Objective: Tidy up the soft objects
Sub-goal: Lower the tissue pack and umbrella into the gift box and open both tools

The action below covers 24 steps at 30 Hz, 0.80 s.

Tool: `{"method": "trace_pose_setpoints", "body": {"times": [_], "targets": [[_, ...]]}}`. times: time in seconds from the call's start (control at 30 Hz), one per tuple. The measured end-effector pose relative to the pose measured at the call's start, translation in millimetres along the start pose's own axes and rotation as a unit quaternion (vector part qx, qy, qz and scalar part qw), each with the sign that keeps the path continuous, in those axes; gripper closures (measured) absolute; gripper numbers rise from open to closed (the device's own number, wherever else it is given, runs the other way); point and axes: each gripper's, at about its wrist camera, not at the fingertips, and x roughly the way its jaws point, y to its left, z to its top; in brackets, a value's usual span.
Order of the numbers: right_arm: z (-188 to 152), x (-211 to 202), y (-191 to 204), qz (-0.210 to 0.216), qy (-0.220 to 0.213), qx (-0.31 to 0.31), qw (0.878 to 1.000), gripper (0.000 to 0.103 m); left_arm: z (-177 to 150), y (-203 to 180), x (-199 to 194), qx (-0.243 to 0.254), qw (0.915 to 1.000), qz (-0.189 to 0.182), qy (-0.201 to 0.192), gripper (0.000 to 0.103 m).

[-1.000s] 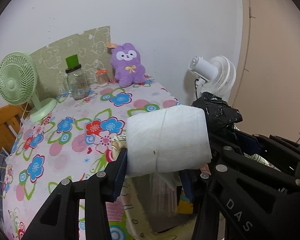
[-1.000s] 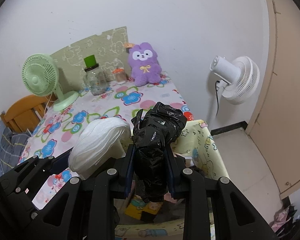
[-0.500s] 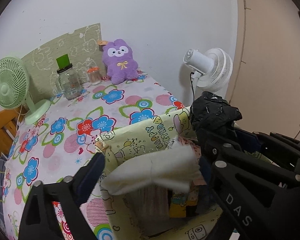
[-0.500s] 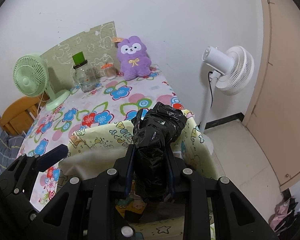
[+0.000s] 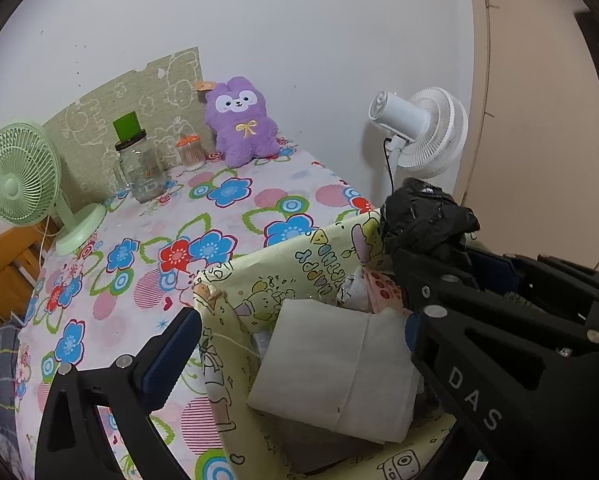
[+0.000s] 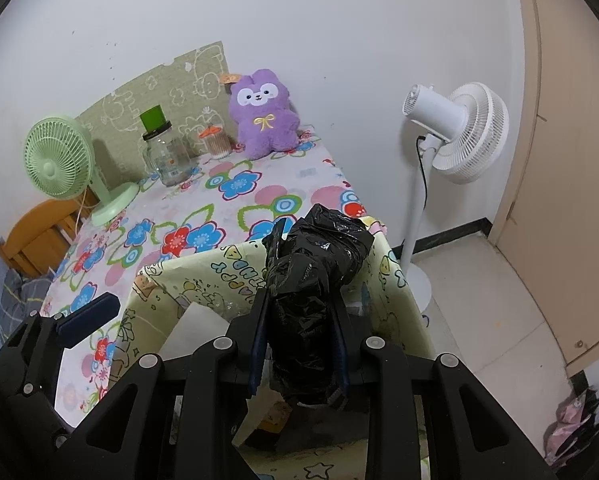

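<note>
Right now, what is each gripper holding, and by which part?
The right gripper clamps the crumpled black plastic bag around its lower half. The left gripper, whose jaws have just been opening, holds nothing; the white paper roll lies free in the yellow bin.

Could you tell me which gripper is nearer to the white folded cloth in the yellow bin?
Left. The left gripper straddles the white folded cloth, jaws open; the right gripper, beside it, clamps a black bag.

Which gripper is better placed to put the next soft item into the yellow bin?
Right: the right gripper is shut on the black bag bundle above the yellow bin. The left gripper is open and empty.
</note>
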Motion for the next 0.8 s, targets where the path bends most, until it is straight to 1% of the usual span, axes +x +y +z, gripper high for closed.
{"method": "trace_pose_setpoints", "body": {"times": [0.03,0.1,0.17,0.27,0.4,0.53,0.8], "targets": [[-0.1,0.3,0.2,0.001,0.001,-0.001,1.000,0.068,-0.4,-0.8,-0.6,0.003,1.0000,-0.003,-0.001,0.001],[0.6,2.7,1.9,0.004,0.004,-0.003,1.000,0.061,-0.7,-1.2,-1.4,0.005,1.0000,0.001,-0.002,0.001],[0.3,2.9,1.3,0.009,0.004,0.001,1.000,0.050,-0.7,-1.0,-0.9,0.004,1.0000,-0.001,-0.001,0.001],[-0.8,1.3,0.1,0.007,-0.002,0.008,1.000,0.042,-1.4,-2.1,-2.1,0.005,1.0000,-0.003,-0.002,0.001],[-2.8,-1.7,0.0,0.005,-0.003,0.013,1.000,0.037,-1.4,-2.2,-2.5,0.004,1.0000,-0.002,-0.002,0.001],[-5.0,-7.3,0.1,0.003,-0.008,0.016,1.000,0.028,-3.2,-1.6,-6.2,0.001,1.0000,-0.006,-0.004,0.000],[-9.3,-23.6,12.6,0.006,-0.022,0.003,1.000,0.026,-8.0,8.5,-23.6,-0.010,0.9999,-0.003,-0.014,0.000]]}}
